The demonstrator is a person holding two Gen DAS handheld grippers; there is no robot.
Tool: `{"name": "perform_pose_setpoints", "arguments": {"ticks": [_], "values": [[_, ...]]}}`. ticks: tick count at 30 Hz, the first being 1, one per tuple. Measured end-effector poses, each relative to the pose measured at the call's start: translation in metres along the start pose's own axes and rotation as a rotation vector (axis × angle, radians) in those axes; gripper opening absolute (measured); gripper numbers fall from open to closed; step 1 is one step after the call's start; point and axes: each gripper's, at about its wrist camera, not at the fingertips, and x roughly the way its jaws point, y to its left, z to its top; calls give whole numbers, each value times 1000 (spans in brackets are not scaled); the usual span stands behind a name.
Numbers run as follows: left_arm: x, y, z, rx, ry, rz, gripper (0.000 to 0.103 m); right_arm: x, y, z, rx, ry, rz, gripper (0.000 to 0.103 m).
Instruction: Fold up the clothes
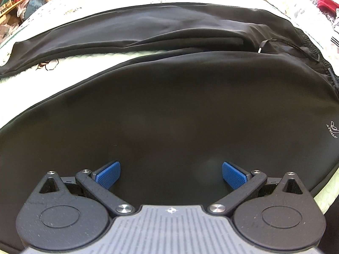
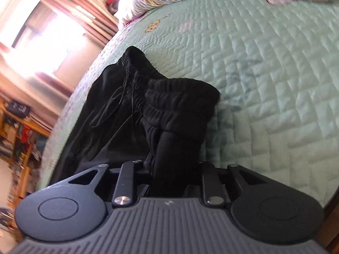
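Trousers (image 1: pixel 169 105) | right tongs (image 2: pixel 169 182) clenched on waistband (edge) | left tongs (image 1: pixel 171 175) released

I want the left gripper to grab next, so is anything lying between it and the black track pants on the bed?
Nothing visible. The left gripper hangs open directly over the black track pants, with only bare fabric between its blue pads.

We cannot see the right tongs' (image 2: pixel 172 182) pads, buried in black trouser cloth (image 2: pixel 169 114); shelves (image 2: pixel 19 139) blur; trouser legs (image 1: pixel 165 114) run off-frame.
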Motion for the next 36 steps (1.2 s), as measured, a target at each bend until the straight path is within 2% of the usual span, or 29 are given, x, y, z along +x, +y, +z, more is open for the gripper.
{"name": "perform_pose_setpoints", "arguments": {"ticks": [2,3,4,5,6,9,11,12,13,14,15,16,17,20,21,22,23,24,25,27,30,32,34,36], "values": [[0,0,-1,3,-3,-3,102,-10,-9,0,78,11,8,38],[0,0,-1,4,-4,-4,102,-16,-7,-2,82,13,-10,40],[0,1,-1,6,-6,-6,102,-23,-5,-5,84,14,-28,46],[0,1,-2,7,-7,-7,102,-30,3,-7,51,-5,-73,55],[0,1,-2,8,-8,-9,102,-38,11,-10,15,-26,-120,58],[0,1,-3,13,-13,-13,102,-64,35,-20,-118,-107,-242,60],[0,2,-4,16,-16,-15,102,-71,70,-30,-254,-178,-258,64],[-1,2,-5,17,-18,-16,102,-70,92,-39,-335,-194,-214,67],[-1,2,-6,18,-19,-17,102,-69,115,-48,-415,-207,-166,75],[-1,2,-6,18,-19,-19,102,-63,132,-56,-450,-183,-83,84],[-2,3,-7,17,-20,-21,102,-58,149,-65,-482,-157,2,88],[-2,3,-7,17,-20,-23,102,-47,158,-71,-468,-92,110,91],[-2,4,-7,16,-20,-24,102,-35,166,-78,-450,-24,219,91],[-2,5,-7,12,-19,-29,102,21,147,-95,-215,231,464,90],[-2,5,-7,14,-18,-27,102,41,130,-102,-117,293,465,90],[-2,4,-7,16,-17,-26,102,50,113,-109,-84,310,434,87],[-2,4,-7,18,-17,-25,102,59,96,-115,-56,324,402,55],[-2,4,-7,19,-16,-25,102,68,79,-121,-27,338,370,34],[-2,4,-7,20,-15,-25,102,66,70,-121,-47,337,346,8],[-2,5,-7,17,-15,-24,102,58,60,-114,-33,350,343,6],[-2,3,-7,18,-15,-17,103,37,68,-102,-117,335,260,16],[-2,3,-7,17,-16,-13,103,20,87,-97,-219,284,234,43],[-1,2,-7,17,-16,-9,103,9,110,-93,-287,241,301,53],[-1,2,-7,17,-15,-7,103,8,128,-92,-302,241,400,64]]}}
